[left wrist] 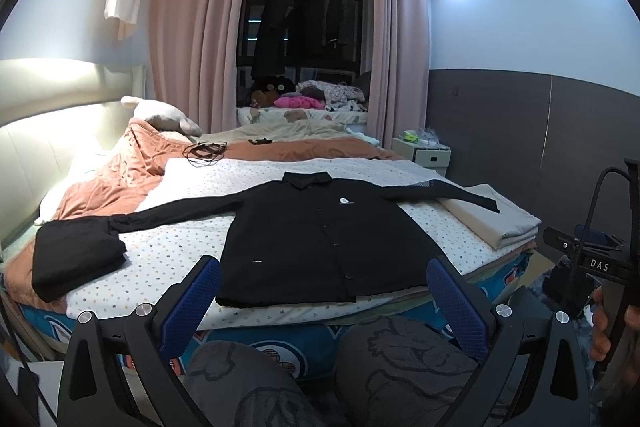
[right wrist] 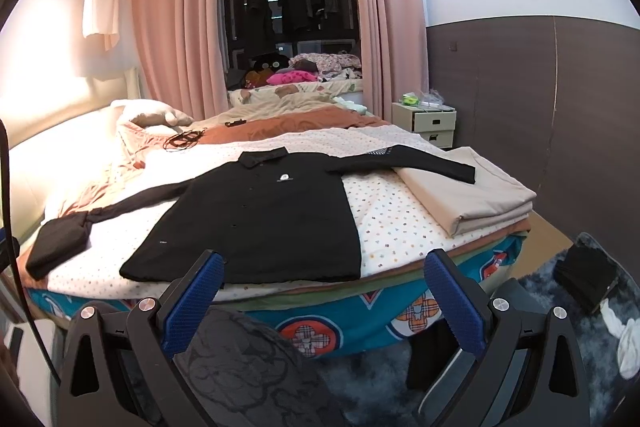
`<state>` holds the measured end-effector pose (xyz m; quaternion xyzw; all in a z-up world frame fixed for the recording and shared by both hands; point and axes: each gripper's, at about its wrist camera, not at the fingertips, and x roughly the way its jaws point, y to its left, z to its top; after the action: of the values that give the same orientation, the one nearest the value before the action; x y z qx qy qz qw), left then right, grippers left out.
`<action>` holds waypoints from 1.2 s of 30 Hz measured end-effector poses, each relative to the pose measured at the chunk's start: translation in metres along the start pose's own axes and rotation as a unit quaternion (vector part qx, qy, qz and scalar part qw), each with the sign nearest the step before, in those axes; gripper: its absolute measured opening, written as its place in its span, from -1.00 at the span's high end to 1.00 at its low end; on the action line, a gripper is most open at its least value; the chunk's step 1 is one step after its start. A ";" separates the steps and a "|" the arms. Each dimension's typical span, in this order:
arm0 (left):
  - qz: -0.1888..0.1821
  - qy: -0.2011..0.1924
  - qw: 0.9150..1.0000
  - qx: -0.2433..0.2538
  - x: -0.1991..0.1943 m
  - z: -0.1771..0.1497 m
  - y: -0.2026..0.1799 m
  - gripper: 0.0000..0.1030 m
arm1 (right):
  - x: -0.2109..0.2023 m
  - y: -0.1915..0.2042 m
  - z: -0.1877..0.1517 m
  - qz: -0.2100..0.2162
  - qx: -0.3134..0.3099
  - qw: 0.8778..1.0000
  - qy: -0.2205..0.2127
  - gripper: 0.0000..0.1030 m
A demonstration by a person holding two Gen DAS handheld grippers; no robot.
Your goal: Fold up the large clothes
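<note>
Shirt flat on bed, beyond spread fingers, untouched

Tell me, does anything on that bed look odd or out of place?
Mostly the black shirt lies flat and buttoned. Its right-hand sleeve drapes over a folded beige sheet, and the other sleeve runs to a folded black garment. A loose cable tangle sits near the pillow.

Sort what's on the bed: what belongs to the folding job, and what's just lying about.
For the job:
- black button-up shirt, spread flat with sleeves out
- left gripper and right gripper, jaws open

Lying about:
- folded black garment
- folded beige cloth
- coiled black cable
- pillow
</note>
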<state>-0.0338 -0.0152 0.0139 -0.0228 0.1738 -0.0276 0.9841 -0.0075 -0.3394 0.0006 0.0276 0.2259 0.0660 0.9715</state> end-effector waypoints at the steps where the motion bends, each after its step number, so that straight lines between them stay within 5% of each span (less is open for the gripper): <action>1: 0.000 -0.001 1.000 0.000 0.000 0.000 0.000 -1.00 | -0.001 0.000 0.000 0.000 0.001 1.000 -0.001 -0.95; 36: -0.019 -0.011 1.000 -0.008 -0.009 -0.006 0.005 -1.00 | -0.014 0.013 -0.001 0.002 -0.019 1.000 0.018 -0.95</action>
<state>-0.0436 -0.0101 0.0111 -0.0339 0.1630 -0.0451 0.9850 -0.0215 -0.3287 0.0066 0.0083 0.2424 0.0726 0.9674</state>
